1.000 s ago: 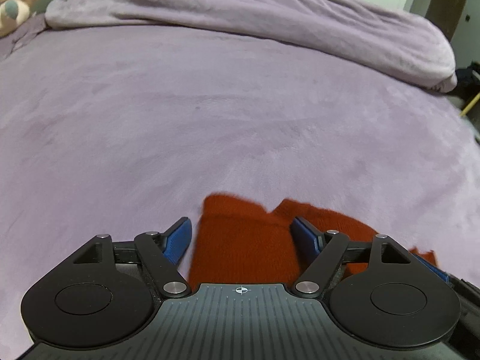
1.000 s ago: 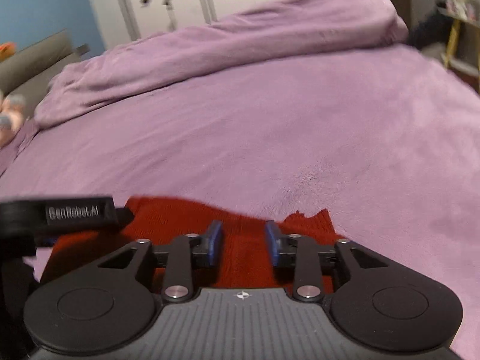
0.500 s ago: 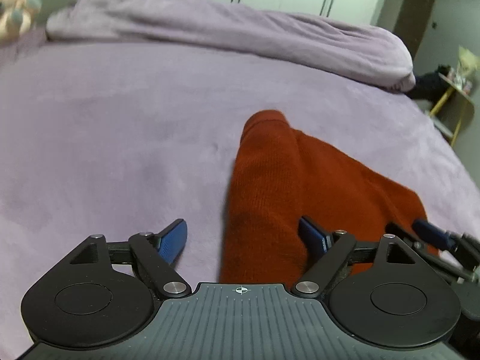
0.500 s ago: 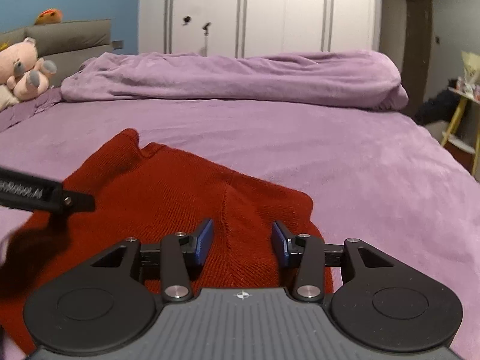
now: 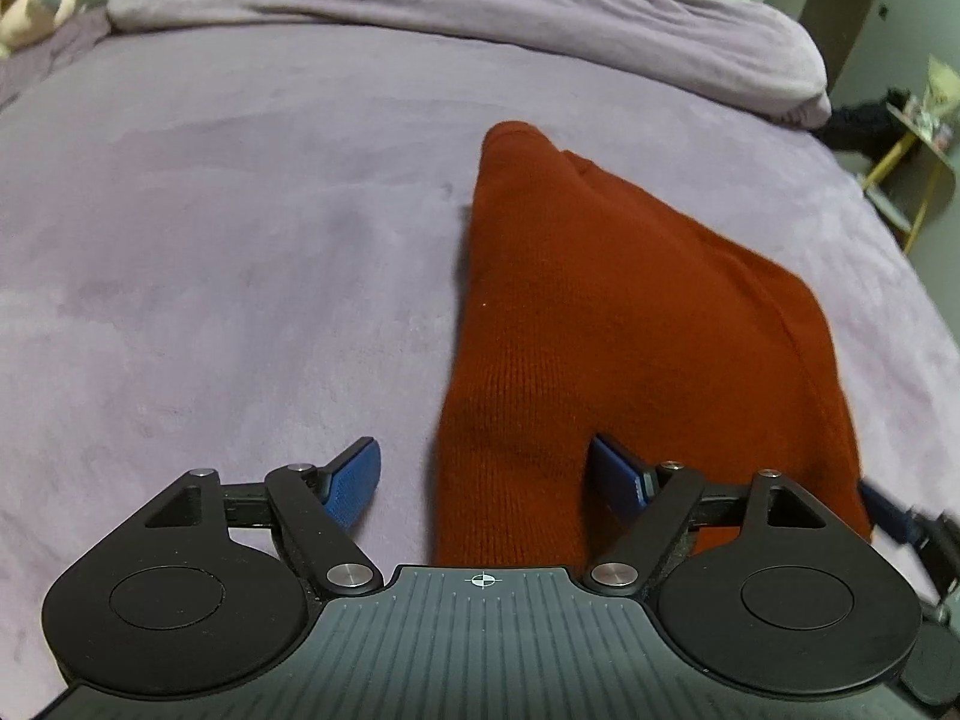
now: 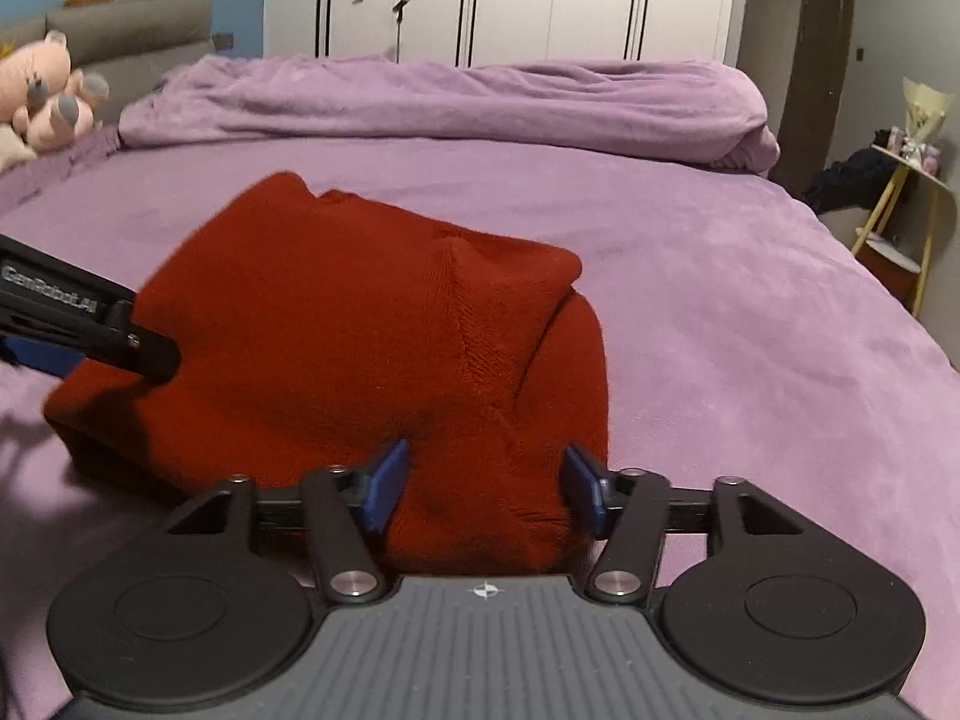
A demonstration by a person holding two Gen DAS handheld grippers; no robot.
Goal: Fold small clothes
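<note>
Left wrist view: the left gripper (image 5: 483, 471) has its jaws spread, easing slightly inward, clamping nothing; its left pad hangs over bare purple bed (image 5: 228, 252), its right pad over the near end of the rust-red knit garment (image 5: 600, 312). The garment lies folded lengthwise toward the right side of the bed, running from the near edge toward the bunched duvet (image 5: 480, 6) at the far edge. The risk I judge here: a close now would bite only the left fold edge, dragging the top layer askew. The garment's near hem is hidden under the gripper body, and the right gripper shows only as a blurred sliver at the frame's right edge.

Right wrist view: the right gripper (image 6: 486, 483) is letting go, jaws opening with the garment's near right corner (image 6: 492, 498) still between them, pads apparently off the cloth. The knit bulges in a ridge here; released, it may spring open or slump unevenly. The left gripper's finger (image 6: 90, 324) casts shadow over the left edge, so layering there is unclear. How many layers there are cannot be told.
</note>
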